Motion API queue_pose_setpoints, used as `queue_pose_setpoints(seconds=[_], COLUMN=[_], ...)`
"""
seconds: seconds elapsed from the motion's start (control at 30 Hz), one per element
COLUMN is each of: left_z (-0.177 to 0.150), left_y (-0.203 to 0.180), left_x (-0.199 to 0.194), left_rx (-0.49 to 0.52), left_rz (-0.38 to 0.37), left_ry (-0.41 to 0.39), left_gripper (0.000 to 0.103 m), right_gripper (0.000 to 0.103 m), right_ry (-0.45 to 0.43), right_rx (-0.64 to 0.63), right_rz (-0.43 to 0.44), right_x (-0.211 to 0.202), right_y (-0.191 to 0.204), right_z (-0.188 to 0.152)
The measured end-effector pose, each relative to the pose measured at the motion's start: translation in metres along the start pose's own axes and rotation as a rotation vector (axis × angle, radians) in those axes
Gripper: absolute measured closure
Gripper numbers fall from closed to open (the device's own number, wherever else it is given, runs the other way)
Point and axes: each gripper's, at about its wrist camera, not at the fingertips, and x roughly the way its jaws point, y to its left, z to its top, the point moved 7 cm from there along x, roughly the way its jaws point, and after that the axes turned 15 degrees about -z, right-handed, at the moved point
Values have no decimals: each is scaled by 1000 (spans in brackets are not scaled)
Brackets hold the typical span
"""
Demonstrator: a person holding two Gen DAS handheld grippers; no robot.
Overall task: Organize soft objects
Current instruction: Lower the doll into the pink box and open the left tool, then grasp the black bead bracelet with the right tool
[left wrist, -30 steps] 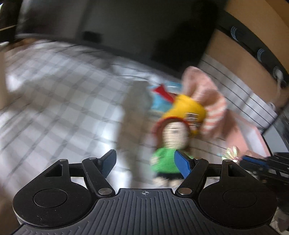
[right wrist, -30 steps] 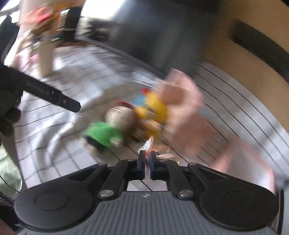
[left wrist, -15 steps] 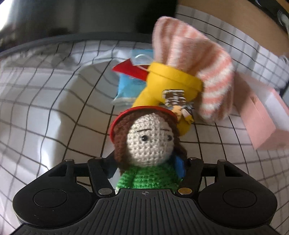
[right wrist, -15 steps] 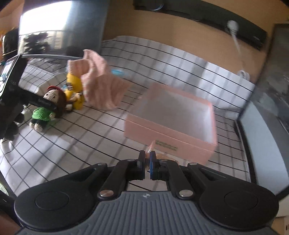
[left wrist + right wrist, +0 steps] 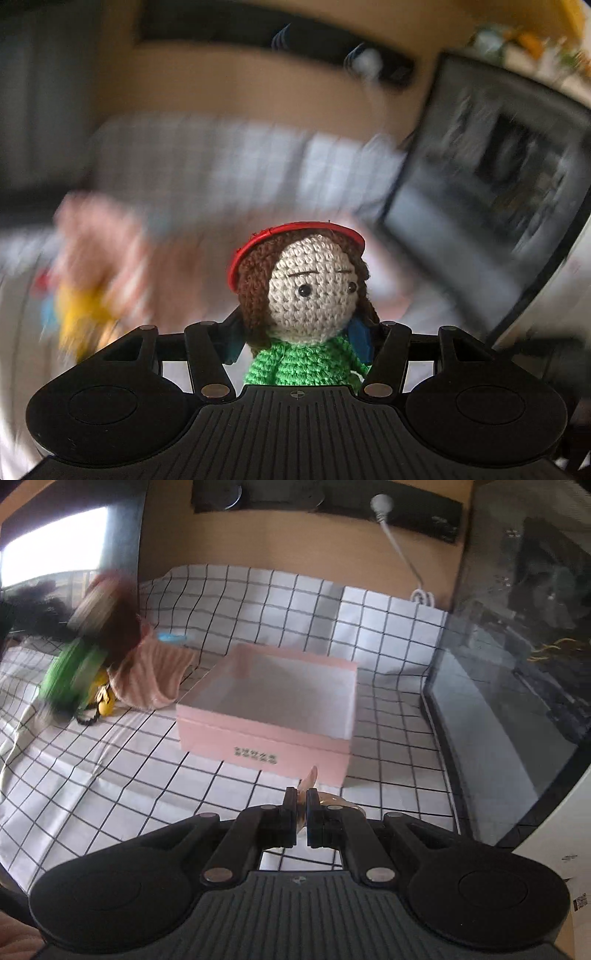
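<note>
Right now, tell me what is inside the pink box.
The pink box stands open with no lid, and its pale inside looks empty. Its near wall hides a strip of the floor, so something flat there would not show.

Green-bodied doll (image 5: 303,317), pink box (image 5: 266,734)
</note>
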Motion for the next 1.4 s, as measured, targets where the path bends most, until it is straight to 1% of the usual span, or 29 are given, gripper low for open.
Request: queue_pose_setpoints(seconds=[0.07,0.13,0.17,0.2,0.23,0.27,0.3,0.33,0.37,0.4,0.47,0.53,0.63,0.67,0.7,0.77,0.8,0.83,0.9,0.93,1.0,1.1,1.17,1.2,1.23,1.27,1.3,1.33,1.4], left_z=[49,87,106,115,123,123,116,108,98,90,74,58,31,23,20,-1,-9,-20,-39,-49,-64,-85,-96,-98,-100,-101,-99,-96,-87], left_y=[-27,-43,-48,-49,-44,-39,-35,-29,-26,-22,-11,-5,-2,-5,-7,-8,-7,-1,16,28,49,75,89,95,102,109,117,124,139], left_x=[17,38,59,77,103,122,132,144,146,142,125,107,75,64,60,41,35,28,19,12,0,-21,-33,-36,-41,-46,-50,-50,-51], left_rx=[47,52,27,11,-14,-37,-49,-51,-47,-48,-73,-89,-87,-77,-66,-44,-45,-63,-130,-175,-242,-312,-341,-350,-363,-377,-388,-393,-395], left_rz=[-56,-97,-133,-157,-172,-162,-142,-103,-76,-76,-107,-107,-86,-84,-79,-57,-43,-23,17,48,99,160,203,216,228,241,253,262,282], left_ry=[-42,-65,-49,-13,46,85,110,137,137,116,72,37,-6,-14,-13,0,7,15,19,14,2,-10,-9,-10,-17,-29,-43,-54,-71], left_gripper=[40,39,38,38,39,41,43,43,43,43,43,43,43,43,43,43,43,43,43,43,43,43,43,43,43,43,43,43,43], right_gripper=[98,98,99,98,99,98,98,98,98,98,98,98,98,98,98,95,81,54,27,26,26,24,24,22,16,13,9,7,7], right_ry=[-6,-12,-13,-15,-17,-22,-27,-34,-38,-37,-37,-64,-169,-211,-234,-262,-260,-250,-254,-265,-247,-207,-188,-186,-181,-169,-144,-115,-46], right_rx=[25,38,44,53,60,69,75,82,92,102,118,126,125,125,130,150,153,155,181,180,146,112,86,80,85,98,120,141,159], right_rz=[-1,-8,-12,-14,-19,-27,-36,-44,-49,-48,-40,-22,21,38,51,88,115,138,140,137,125,109,71,46,30,22,27,43,101], right_x=[0,1,1,1,0,-1,-1,-2,-2,-1,2,3,-7,-11,-12,-10,-8,-4,2,3,7,19,23,24,25,26,26,26,22], right_y=[-6,-11,-13,-15,-17,-20,-23,-27,-31,-34,-39,-42,-43,-43,-42,-41,-38,-36,-34,-31,-22,-6,7,12,18,25,32,39,60], right_z=[-2,-5,-6,-8,-10,-11,-12,-12,-12,-10,-2,16,70,96,116,159,173,185,200,201,196,176,158,150,143,134,125,116,98])
